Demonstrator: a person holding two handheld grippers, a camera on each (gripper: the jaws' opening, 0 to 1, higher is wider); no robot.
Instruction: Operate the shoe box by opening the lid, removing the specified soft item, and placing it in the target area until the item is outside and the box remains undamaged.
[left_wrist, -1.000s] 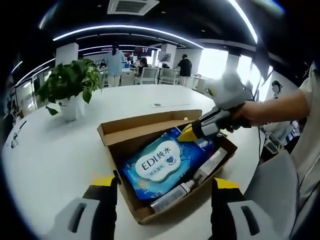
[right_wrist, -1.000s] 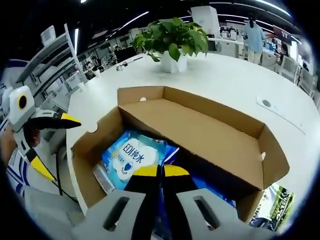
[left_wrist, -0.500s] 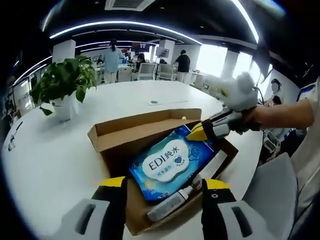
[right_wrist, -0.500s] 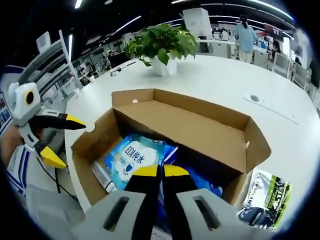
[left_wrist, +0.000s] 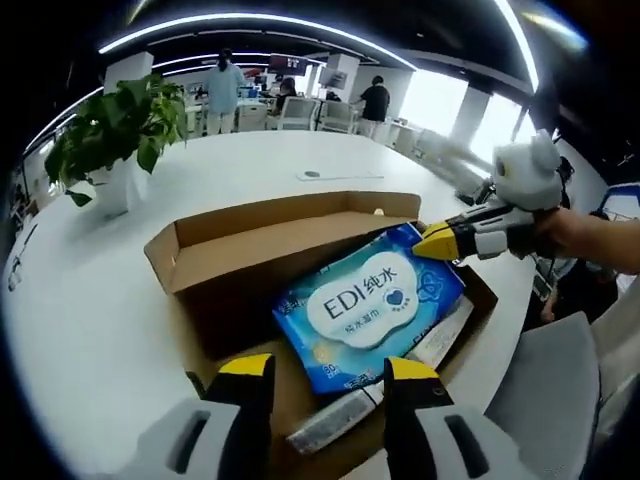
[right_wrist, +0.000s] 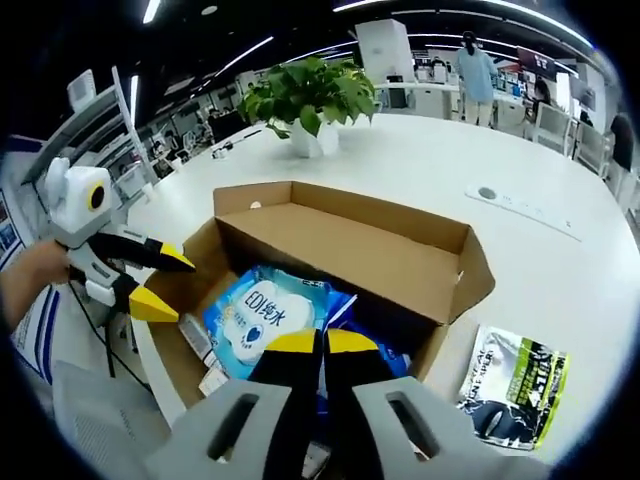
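An open cardboard shoe box (left_wrist: 250, 262) (right_wrist: 350, 250) lies on the white table, its lid folded back. Inside it, a blue EDI wipes pack (left_wrist: 370, 305) (right_wrist: 262, 318) sits tilted up. My right gripper (right_wrist: 320, 342) (left_wrist: 435, 243) is shut on the pack's far corner. The left gripper (left_wrist: 328, 368) (right_wrist: 168, 283) is open at the box's near edge and holds nothing. White tubes (left_wrist: 335, 425) lie in the box under the pack.
A potted plant (left_wrist: 105, 125) (right_wrist: 305, 95) stands further back on the round table (left_wrist: 90, 310). A black and green packet (right_wrist: 515, 385) lies on the table beside the box. People and chairs are in the background.
The right gripper has raised its corner of the blue pack, so the pack sits higher in the box. The left gripper has come closer to the box edge.
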